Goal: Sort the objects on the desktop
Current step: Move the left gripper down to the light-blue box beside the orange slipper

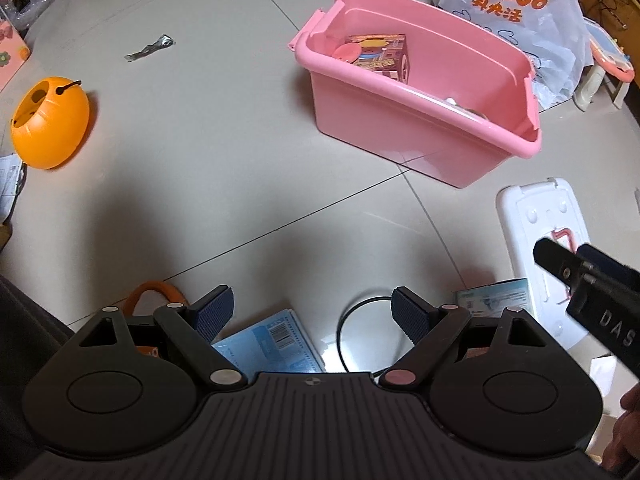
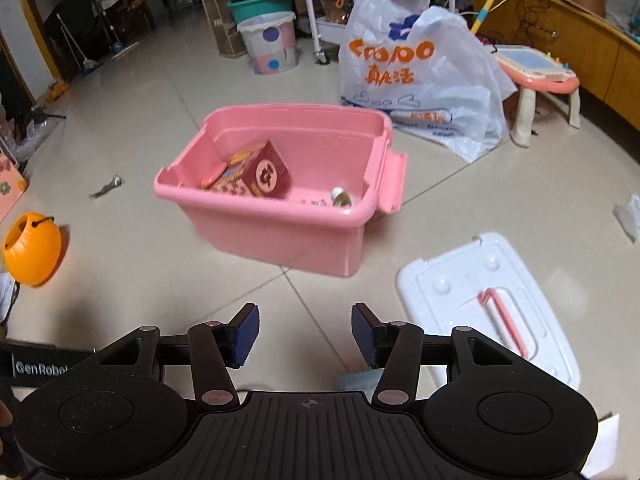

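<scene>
A pink plastic bin point(image 1: 420, 128) point(image 2: 280, 232) stands on the tiled floor with a printed red box point(image 2: 256, 178) point(image 1: 380, 56) and small bits inside. My left gripper point(image 1: 312, 312) is open, pointing down over a light blue packet point(image 1: 272, 340) and a black cable loop point(image 1: 360, 312); nothing is between its pads. A second blue packet point(image 1: 496, 296) lies to the right. My right gripper point(image 2: 305, 334) is open and empty, short of the bin; part of it shows at the right of the left wrist view. An orange pumpkin bucket point(image 1: 50, 124) point(image 2: 32, 250) lies at the left.
The bin's white lid point(image 2: 492, 304) point(image 1: 540, 232) lies flat to the right. A white shopping bag point(image 2: 416, 76) and a small pink drawing table point(image 2: 536, 76) stand behind. A crumpled wrapper point(image 1: 150, 48) lies far left. An orange ring point(image 1: 152, 294) is by my left fingers.
</scene>
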### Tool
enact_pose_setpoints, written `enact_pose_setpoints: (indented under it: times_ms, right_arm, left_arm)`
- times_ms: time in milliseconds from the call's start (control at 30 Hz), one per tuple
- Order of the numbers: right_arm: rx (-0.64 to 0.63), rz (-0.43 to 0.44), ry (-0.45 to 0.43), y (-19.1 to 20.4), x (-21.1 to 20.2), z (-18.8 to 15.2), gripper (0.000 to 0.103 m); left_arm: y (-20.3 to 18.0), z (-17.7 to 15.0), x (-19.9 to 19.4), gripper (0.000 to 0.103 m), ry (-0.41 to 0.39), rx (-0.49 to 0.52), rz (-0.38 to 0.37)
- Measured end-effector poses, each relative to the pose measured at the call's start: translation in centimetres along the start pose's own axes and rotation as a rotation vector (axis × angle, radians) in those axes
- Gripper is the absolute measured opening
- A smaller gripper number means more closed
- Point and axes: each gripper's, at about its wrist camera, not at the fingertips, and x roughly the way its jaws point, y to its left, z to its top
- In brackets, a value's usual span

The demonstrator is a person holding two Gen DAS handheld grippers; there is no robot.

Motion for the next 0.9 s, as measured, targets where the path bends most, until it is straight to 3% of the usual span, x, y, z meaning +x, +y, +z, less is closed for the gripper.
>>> enact_pose_setpoints:
  times_ms: [100,300,900]
  right_arm:
    - [-0.028,-0.009,0.024,0.5,0.5,-0.8,0.056]
    - [-0.046,-0.015,0.070,1.0,1.3,-2.0,0.058]
    - [-0.052,0.028,0.123,2.1,3.6,-2.6,0.061]
  left_arm:
    - [0.1,-0.2,0.4,0.088,0.002,0.009,0.015]
    - [1.0,-0.5,1.4,0.088,0.022,-0.006,0.013]
    - [4.1,-1.4,6.9,0.088,0.180,-0.218,-0.002]
